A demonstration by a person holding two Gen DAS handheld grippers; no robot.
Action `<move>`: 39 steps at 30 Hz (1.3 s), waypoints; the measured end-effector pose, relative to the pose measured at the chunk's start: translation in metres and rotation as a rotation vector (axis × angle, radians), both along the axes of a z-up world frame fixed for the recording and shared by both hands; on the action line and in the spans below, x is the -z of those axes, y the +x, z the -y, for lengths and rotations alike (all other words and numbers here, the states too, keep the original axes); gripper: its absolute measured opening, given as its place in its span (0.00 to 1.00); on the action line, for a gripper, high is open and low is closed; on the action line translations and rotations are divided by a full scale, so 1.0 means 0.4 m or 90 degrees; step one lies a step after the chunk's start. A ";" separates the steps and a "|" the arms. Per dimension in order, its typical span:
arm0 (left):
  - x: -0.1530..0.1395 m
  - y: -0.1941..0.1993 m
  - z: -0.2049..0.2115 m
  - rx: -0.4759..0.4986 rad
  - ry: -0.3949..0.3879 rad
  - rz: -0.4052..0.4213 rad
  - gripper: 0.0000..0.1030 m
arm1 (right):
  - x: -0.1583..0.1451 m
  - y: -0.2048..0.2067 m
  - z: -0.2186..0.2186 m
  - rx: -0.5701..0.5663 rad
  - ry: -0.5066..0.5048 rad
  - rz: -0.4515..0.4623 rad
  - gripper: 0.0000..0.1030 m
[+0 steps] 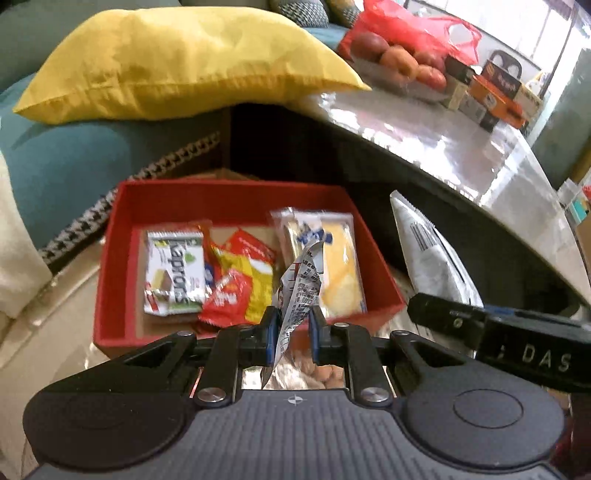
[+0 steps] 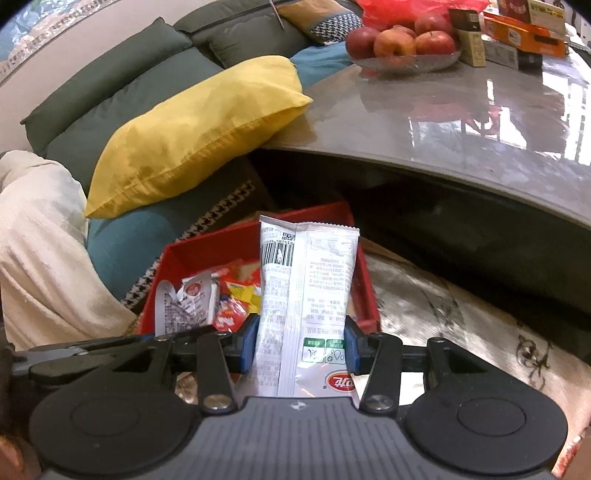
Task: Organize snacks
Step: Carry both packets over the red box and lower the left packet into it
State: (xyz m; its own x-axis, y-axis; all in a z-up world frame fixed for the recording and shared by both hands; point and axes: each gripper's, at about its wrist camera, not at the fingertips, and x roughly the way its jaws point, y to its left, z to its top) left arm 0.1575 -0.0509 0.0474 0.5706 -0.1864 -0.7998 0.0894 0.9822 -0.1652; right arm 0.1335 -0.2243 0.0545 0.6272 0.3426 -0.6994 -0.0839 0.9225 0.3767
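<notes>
A red box (image 1: 122, 236) on the floor holds several snack packets, among them a white and green wafer pack (image 1: 175, 269) and a yellow cake pack (image 1: 338, 258). My left gripper (image 1: 293, 326) is shut on a small crumpled silver packet (image 1: 301, 288), held just above the box's near edge. My right gripper (image 2: 301, 341) is shut on a long white snack packet (image 2: 306, 295), held upright beside the box (image 2: 177, 254). That white packet also shows in the left wrist view (image 1: 432, 254), right of the box. The silver packet shows in the right wrist view (image 2: 184, 299).
A yellow pillow (image 1: 177, 62) lies on a teal sofa (image 1: 66, 166) behind the box. A glossy grey coffee table (image 2: 461, 107) stands to the right, with a glass bowl of apples (image 2: 402, 44) and several boxes (image 2: 517, 33). A cream blanket (image 2: 40, 251) lies at left.
</notes>
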 end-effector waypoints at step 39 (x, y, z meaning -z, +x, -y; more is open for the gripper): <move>0.058 0.190 -0.086 -0.076 0.091 -0.003 0.28 | 0.069 0.186 -0.123 -0.030 -0.052 -0.029 0.41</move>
State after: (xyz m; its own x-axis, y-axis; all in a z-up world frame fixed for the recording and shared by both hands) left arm 0.2336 -0.0164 0.0244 0.5782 -0.0022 -0.8159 -0.0289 0.9993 -0.0232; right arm 0.2080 -0.1752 0.0267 0.5784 0.3114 -0.7540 -0.1119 0.9458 0.3048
